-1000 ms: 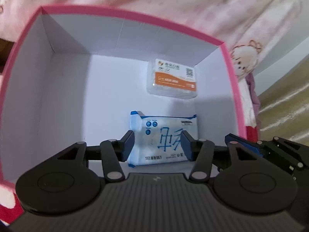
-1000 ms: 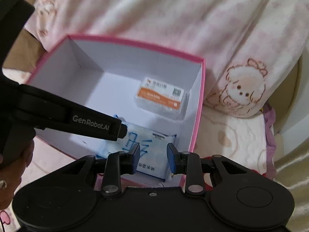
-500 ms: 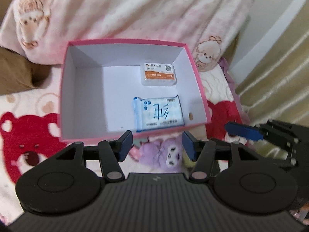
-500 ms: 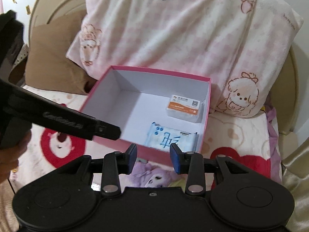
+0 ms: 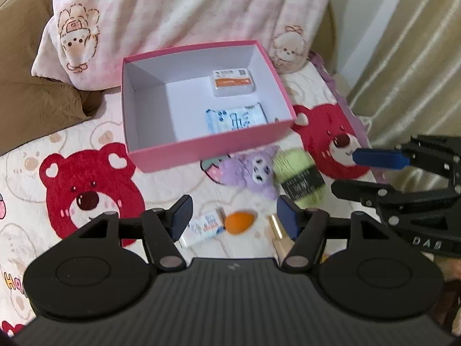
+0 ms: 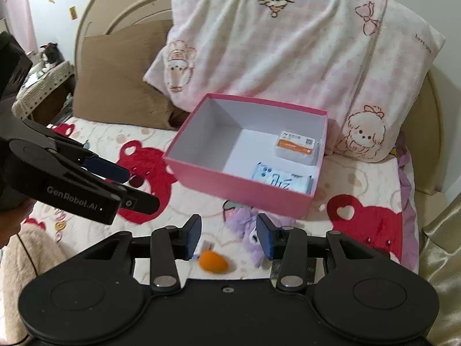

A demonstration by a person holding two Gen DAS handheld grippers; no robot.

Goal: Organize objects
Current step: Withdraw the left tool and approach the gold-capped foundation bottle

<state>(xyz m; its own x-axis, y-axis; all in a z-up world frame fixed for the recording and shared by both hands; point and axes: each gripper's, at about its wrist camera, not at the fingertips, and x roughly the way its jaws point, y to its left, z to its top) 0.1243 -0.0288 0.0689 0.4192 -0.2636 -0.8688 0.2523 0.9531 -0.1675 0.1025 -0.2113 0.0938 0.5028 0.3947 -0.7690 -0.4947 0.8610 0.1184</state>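
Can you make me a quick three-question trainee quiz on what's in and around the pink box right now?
1. How many items lie inside the pink box?
2. True or false: the orange sponge is in the box.
3. Which lies nearer the box's front wall: A, the purple plush, or B, the small white packet?

Key: 1. Two: the orange-labelled case and the blue tissue pack. 2. False; it lies on the bedspread. 3. A.

Open pink box (image 5: 207, 144), left half bare; plush toy (image 5: 250, 173) just before it.
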